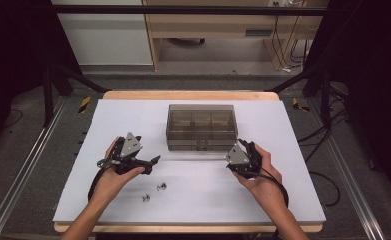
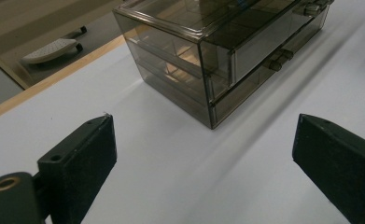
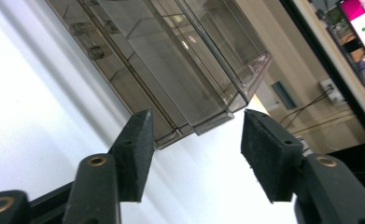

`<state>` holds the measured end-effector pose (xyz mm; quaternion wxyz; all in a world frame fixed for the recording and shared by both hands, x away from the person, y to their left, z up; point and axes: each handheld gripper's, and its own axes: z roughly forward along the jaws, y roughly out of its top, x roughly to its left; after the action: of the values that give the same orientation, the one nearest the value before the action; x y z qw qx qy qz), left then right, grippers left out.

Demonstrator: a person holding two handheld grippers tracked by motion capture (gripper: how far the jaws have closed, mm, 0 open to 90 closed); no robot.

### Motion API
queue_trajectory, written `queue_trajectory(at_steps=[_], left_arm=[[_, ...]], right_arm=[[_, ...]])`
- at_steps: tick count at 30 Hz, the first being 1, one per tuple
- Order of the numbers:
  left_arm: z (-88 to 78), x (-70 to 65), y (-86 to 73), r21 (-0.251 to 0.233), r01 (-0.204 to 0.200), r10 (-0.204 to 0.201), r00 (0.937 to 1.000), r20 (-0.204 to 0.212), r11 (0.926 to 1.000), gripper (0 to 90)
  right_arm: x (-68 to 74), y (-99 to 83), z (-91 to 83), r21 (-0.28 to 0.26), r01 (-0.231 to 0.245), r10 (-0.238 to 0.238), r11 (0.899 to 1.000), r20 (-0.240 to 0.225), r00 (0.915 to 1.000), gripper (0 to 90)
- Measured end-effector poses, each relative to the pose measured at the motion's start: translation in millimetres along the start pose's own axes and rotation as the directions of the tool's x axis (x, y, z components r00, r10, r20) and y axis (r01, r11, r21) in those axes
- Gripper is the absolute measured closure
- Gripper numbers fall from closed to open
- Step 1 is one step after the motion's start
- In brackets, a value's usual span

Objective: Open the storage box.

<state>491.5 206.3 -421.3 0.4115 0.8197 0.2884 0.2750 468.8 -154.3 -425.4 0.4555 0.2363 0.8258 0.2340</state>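
The smoky drawer box [image 1: 202,126] sits mid-bench, just beyond both tongs. The left tongs [image 1: 154,161] and right tongs [image 1: 229,161] stand open and empty. Best to steady the box at its near right corner, then bring the left tongs squarely onto a drawer knob [image 2: 279,59] before pulling; the two small screws [image 1: 153,192] lie near, by the left hand.

My white tabletop [image 1: 283,200] with wooden edge, grey floor [image 1: 28,150] around me, black frame bars [image 1: 183,10], pale wooden furniture [image 1: 208,30] behind, trailing cables [image 1: 288,50].
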Motion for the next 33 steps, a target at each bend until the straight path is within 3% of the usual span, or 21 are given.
queue_trajectory(at_steps=[1,3,8,13,16,20,21,24,28,31,33], left_arm=[[0.8,-1.7,3.0,0.009,-0.008,0.008,1.0,0.0,0.9999,7.1],[2.8,-5.3,9.0,0.022,-0.018,0.017,0.9998,0.011,0.9996,9.1],[10.3,-10.2,19.2,0.048,-0.052,0.049,0.9978,0.045,0.9975,14.9],[21.8,-8.8,23.6,0.064,-0.041,0.037,0.9971,0.066,0.9971,31.6],[24.6,-11.7,26.2,0.051,-0.041,0.037,0.9965,0.074,0.9979,40.7],[31.5,-13.5,29.2,0.071,-0.05,0.045,0.9957,0.081,0.9962,46.4],[33.7,-13.1,29.7,0.075,-0.043,0.037,0.9955,0.087,0.9963,51.7],[38.8,-10.8,30.7,0.07,-0.02,0.013,0.9944,0.105,0.9973,55.3],[42.4,-10.0,30.3,0.074,-0.009,0.0,0.9937,0.112,0.9972,63.3],[44.4,-8.7,29.6,0.078,-0.006,-0.003,0.993,0.118,0.997,66.4],[44.8,-7.8,29.4,0.07,0.003,-0.012,0.992,0.125,0.9976,69.2]], right_arm=[[0.0,0.0,0.0,0.0,0.0,0.0,1.0,0.0,1.0,45.4],[-8.6,-4.6,1.1,-0.018,-0.07,0.069,0.997,-0.043,0.9967,48.1],[-18.8,-11.5,4.4,-0.02,-0.129,0.128,0.991,-0.074,0.9891,50.9],[-27.4,-15.2,10.8,-0.031,-0.19,0.184,0.981,-0.145,0.9722,59.0],[-31.1,-16.0,13.8,-0.037,-0.189,0.182,0.981,-0.145,0.9725,64.7],[-35.5,-16.7,17.4,-0.033,-0.209,0.199,0.977,-0.192,0.961,67.5],[-38.3,-17.2,19.1,-0.032,-0.224,0.213,0.974,-0.216,0.9531,68.4],[-41.2,-17.2,20.7,-0.027,-0.232,0.219,0.972,-0.241,0.9457,68.3],[-45.9,-17.3,25.1,-0.014,-0.246,0.231,0.969,-0.3,0.9255,68.9],[-47.9,-18.2,27.4,-0.006,-0.25,0.236,0.968,-0.302,0.9236,72.4],[-49.7,-18.8,29.0,-0.006,-0.261,0.246,0.965,-0.32,0.915,75.8]])
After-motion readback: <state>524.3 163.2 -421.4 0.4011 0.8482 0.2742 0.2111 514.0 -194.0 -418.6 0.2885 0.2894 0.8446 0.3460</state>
